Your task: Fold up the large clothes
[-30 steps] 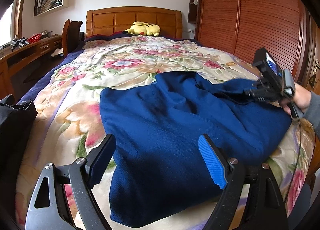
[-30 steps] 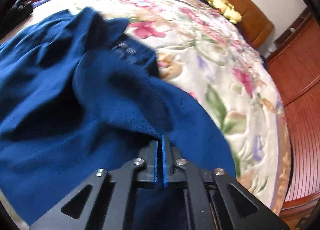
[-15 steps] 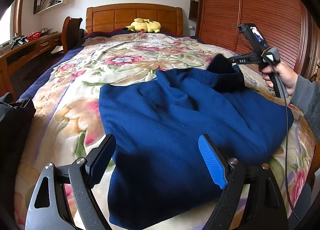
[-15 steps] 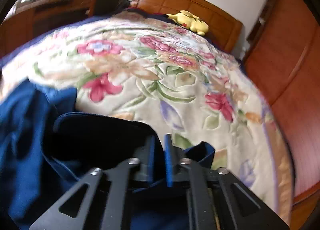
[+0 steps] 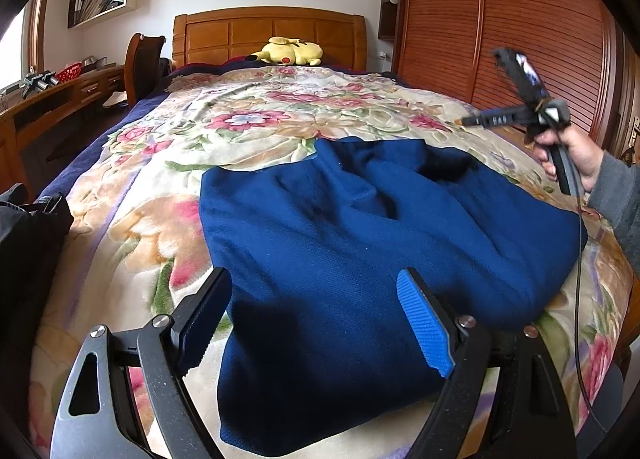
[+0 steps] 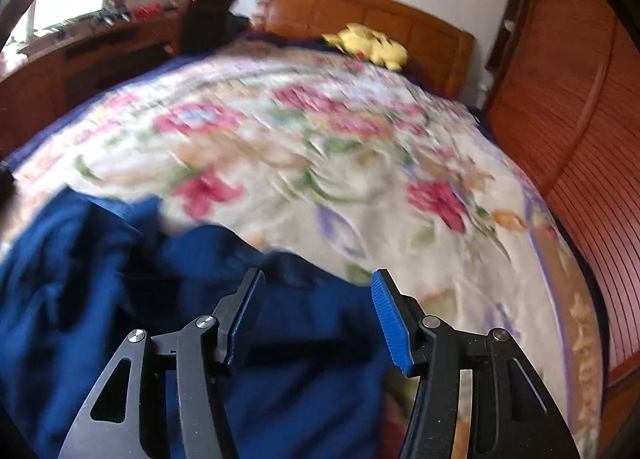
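A large dark blue garment lies spread on the floral bedspread, its right sleeve folded over its body. My left gripper is open and empty, hovering over the garment's near hem. My right gripper is open and empty above the garment's far right part. It also shows in the left wrist view, held in a hand above the bed's right side, clear of the cloth.
A yellow plush toy lies by the wooden headboard. A wooden wardrobe stands on the right. A desk and chair are on the left. Black cloth lies at the bed's left edge.
My right gripper carried the sleeve over the garment, opened and let it go, then lifted away to the right. The left gripper stayed in place.
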### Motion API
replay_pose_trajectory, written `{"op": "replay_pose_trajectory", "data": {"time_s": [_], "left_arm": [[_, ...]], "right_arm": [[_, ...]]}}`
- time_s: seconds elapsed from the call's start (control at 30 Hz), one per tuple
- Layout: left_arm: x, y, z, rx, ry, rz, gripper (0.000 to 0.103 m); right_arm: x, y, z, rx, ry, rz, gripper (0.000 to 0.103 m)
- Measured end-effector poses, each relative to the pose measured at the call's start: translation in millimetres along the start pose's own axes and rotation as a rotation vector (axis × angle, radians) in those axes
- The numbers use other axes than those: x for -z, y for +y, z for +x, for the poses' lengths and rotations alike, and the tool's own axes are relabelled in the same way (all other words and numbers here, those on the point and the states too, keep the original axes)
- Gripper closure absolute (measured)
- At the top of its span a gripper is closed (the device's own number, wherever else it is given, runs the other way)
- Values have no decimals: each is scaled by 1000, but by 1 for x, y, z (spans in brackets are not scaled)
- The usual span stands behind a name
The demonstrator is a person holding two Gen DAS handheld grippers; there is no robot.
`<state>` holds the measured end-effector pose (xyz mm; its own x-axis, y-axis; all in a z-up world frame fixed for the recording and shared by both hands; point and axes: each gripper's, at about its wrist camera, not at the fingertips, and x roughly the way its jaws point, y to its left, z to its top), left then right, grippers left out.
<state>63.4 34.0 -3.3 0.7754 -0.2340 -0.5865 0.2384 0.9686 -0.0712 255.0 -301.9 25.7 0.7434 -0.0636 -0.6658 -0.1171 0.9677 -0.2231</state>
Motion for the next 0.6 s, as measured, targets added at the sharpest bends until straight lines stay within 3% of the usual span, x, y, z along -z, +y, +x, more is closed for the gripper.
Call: {"op": "replay_pose_trajectory", "data": {"time_s": [0.23, 0.4, 0.5, 0.6], "left_arm": [[0, 0, 4, -8, 14, 5, 18], [1, 0, 7, -14, 25, 6, 18], [1, -1, 8, -17, 28, 9, 18], [1, 0, 8, -17, 30, 7, 18]], "right_arm": [[34, -54, 58, -5, 163, 145, 46], [43, -65, 82, -71, 204, 184, 46], [44, -66, 89, -138, 234, 195, 63], [41, -66, 85, -191, 202, 181, 90]]}}
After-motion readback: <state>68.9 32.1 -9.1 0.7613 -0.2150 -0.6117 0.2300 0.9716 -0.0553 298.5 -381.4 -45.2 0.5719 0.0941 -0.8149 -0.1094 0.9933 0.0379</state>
